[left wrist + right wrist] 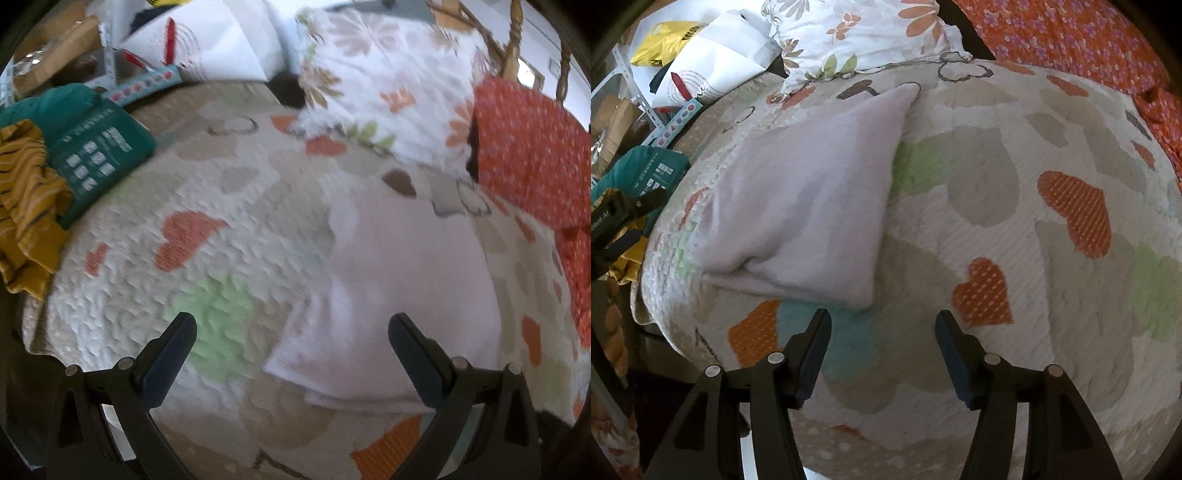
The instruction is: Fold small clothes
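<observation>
On the heart-patterned quilt (1015, 206) in front of me lies the pale lilac garment (812, 206), already doubled over into a long tapering shape, its narrow end reaching up toward the floral pillow (857, 33) and its thicker folded edge nearest my tongs. I judge it sits mid-bed like this so both hands can come at it from the near side with flat quilt all round to fold on. My right gripper (882, 350) hangs just short of the garment's near corner, jaws spread wide with nothing between them, placed, I think, to take that corner for the next fold. My left gripper (291, 354) is likewise wide open and empty, hovering over the same pale cloth (399, 280), whose near edge lies between its fingers in that blurred view. Off to my left, at the bed's edge, a mustard striped garment (26, 206) lies crumpled against a teal packet (99, 151), probably waiting its turn. An orange flowered cloth (1082, 40) lies along the far right.
</observation>
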